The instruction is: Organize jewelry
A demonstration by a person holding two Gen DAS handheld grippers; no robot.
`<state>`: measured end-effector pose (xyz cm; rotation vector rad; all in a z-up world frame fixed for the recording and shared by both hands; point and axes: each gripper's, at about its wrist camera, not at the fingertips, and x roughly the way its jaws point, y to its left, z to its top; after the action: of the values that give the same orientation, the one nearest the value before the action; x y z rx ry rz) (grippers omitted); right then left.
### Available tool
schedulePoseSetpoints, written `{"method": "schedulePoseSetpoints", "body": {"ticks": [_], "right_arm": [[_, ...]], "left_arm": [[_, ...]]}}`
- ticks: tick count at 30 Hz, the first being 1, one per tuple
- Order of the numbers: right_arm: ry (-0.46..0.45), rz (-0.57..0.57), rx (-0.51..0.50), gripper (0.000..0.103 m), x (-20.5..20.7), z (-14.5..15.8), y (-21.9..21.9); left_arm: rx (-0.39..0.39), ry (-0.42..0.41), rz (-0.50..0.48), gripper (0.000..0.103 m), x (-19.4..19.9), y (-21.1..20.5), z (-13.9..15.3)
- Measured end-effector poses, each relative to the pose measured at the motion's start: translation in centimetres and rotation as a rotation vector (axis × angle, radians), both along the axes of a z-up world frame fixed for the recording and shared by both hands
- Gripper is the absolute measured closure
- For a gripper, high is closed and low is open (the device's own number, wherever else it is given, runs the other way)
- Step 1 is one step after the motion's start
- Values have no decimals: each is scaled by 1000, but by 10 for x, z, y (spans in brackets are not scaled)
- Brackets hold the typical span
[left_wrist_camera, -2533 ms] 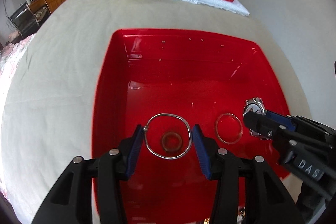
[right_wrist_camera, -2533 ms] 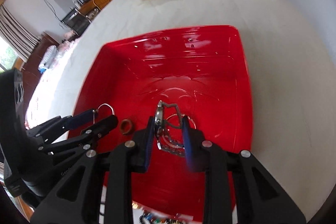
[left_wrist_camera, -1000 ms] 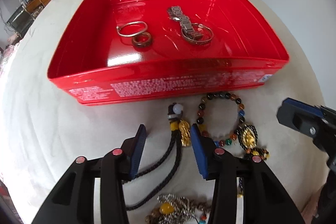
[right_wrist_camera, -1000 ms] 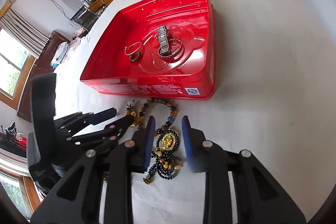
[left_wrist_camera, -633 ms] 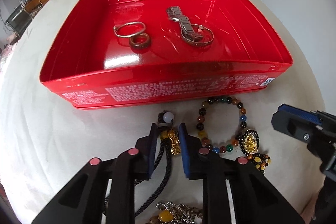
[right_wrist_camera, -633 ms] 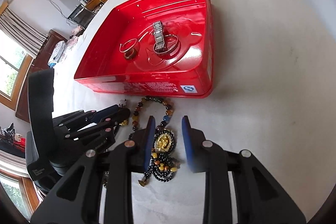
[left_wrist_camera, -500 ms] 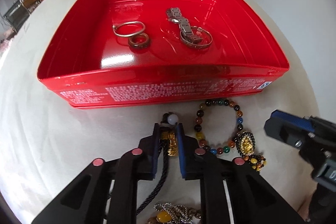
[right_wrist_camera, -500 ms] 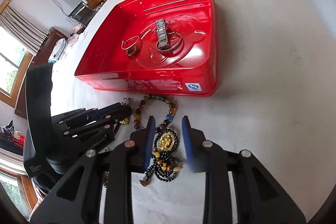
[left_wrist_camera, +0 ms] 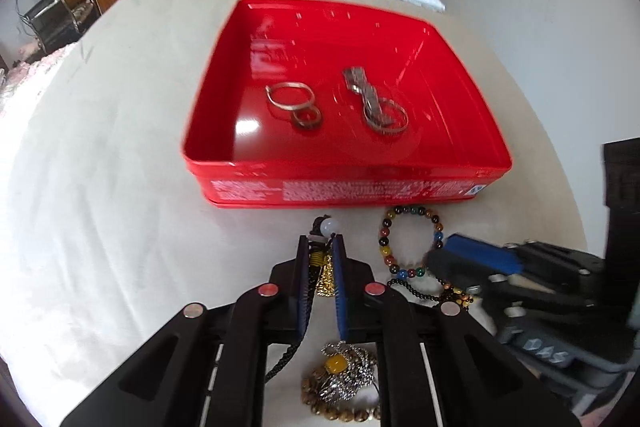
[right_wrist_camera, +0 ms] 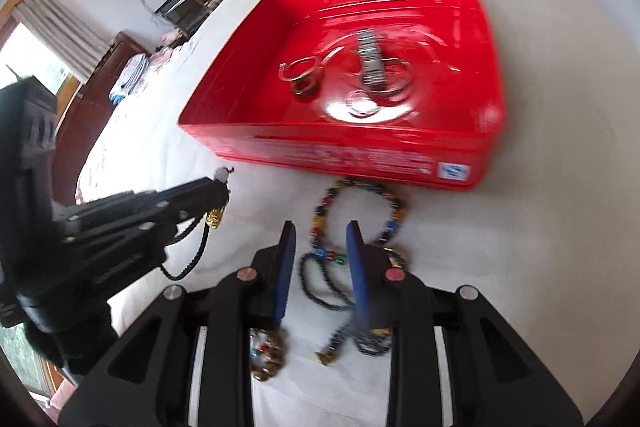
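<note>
Four pieces lie in the red tin (left_wrist_camera: pixel 340 183): we count one thin bangle (left_wrist_camera: pixel 289 95), one dark ring (left_wrist_camera: pixel 307 117), one metal watch band (left_wrist_camera: pixel 366 95) and one more bangle (left_wrist_camera: pixel 386 121) under it. On the cream surface (left_wrist_camera: pixel 100 187) before the tin we see one multicoloured bead bracelet (left_wrist_camera: pixel 412 243), one dark bead strand (right_wrist_camera: pixel 320 287) and one heap of chains and beads (left_wrist_camera: pixel 344 383). Our left hand-held gripper (left_wrist_camera: pixel 322 255) tilts steeply down, its jaws closing on one black cord pendant (left_wrist_camera: pixel 325 269), whose cord hangs below it. Our right hand-held gripper (right_wrist_camera: pixel 320 247) also points down, jaws narrowly apart astride the bracelet and strand, pinching nothing.
</note>
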<state>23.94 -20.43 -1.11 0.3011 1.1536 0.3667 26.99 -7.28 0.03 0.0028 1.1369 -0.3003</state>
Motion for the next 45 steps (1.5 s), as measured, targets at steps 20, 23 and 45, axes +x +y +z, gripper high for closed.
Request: {"method": "schedulePoseSetpoints", "body": {"ticks": [20,23,45], "right_arm": [[86,-2,-100,96,19,-38,28],[88,-8,-76,96,18,-38,23],[93,-4,-39,96,18,-35,18]], "left_arm": [[49,47,48,103,10,25,-11],[60,55,42,101,12,25,-15],[59,109,21,97,25,17,-47]]}}
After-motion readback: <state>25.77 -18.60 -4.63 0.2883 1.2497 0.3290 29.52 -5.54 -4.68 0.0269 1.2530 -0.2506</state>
